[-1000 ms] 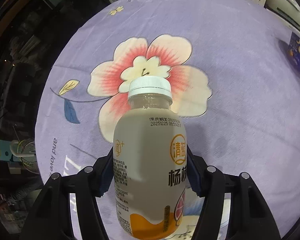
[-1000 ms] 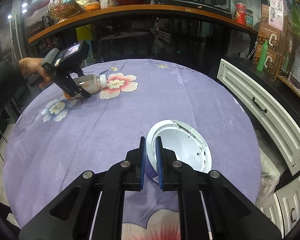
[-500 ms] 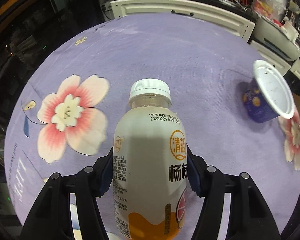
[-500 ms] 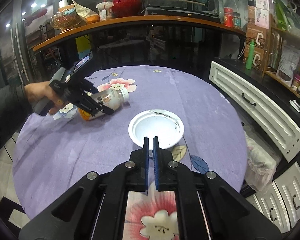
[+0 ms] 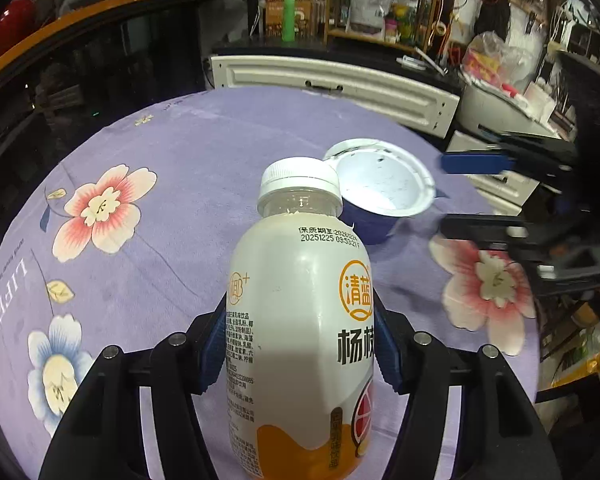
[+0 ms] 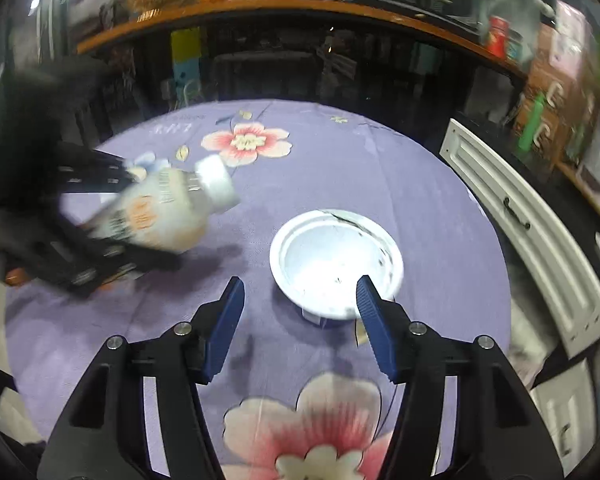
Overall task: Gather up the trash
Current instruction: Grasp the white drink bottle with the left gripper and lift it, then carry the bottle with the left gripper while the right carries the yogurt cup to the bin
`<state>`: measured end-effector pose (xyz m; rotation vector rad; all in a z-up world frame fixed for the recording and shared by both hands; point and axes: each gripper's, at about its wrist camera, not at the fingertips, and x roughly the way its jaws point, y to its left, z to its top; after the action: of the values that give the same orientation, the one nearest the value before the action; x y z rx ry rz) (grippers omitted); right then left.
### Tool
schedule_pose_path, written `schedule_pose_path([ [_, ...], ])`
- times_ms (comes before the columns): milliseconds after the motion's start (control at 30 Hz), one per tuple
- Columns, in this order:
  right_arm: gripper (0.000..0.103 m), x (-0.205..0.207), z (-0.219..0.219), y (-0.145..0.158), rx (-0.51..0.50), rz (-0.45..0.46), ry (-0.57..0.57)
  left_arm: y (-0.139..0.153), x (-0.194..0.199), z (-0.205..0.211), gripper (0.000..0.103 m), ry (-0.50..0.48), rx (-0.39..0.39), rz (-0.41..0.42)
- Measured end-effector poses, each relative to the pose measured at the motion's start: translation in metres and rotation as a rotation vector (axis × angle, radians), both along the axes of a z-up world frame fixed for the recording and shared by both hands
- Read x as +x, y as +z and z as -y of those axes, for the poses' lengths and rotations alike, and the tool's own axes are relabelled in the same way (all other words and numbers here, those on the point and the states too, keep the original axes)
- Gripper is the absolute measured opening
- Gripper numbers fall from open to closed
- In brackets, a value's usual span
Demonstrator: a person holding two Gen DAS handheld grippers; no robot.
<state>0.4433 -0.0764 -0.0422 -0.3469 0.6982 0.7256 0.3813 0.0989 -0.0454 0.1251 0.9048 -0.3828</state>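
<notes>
Your left claw (image 5: 300,344) is clamped on the drink bottle (image 5: 300,320), blue pads pressed against both sides of its lower body. The bottle is held off the counter (image 5: 188,184), white cap pointing toward the cup (image 5: 380,184). From the right wrist view the bottle (image 6: 168,208) is tilted, cap end toward the middle of the counter, left of the cup (this part is motion-blurred).

Your right claw (image 6: 300,312) is spread wide with nothing between its 2 pads. The right pad overlaps the cup's white rim in the right wrist view; you cannot tell from either view whether it touches.

The cup (image 6: 336,264) stands upright on the purple flowered cloth (image 6: 340,168), blue outside, white inside with dark specks on its inner wall.

Beyond the counter's far edge lies a white panelled cabinet front (image 5: 340,88), with cluttered shelves behind it.
</notes>
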Motion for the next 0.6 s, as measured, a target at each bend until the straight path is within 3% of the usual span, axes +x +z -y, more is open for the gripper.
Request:
schedule_pose_path([
  [400, 0.054, 0.030, -0.057, -0.028, -0.267, -0.079, 0.091, 0.012, -0.051, -0.012, 0.061, 0.098, -0.019, 0.048],
  [600, 0.032, 0.028, -0.071, -0.046, -0.392, -0.049, 0.098, 0.008, -0.065, -0.006, 0.061, 0.085, -0.003, 0.071],
])
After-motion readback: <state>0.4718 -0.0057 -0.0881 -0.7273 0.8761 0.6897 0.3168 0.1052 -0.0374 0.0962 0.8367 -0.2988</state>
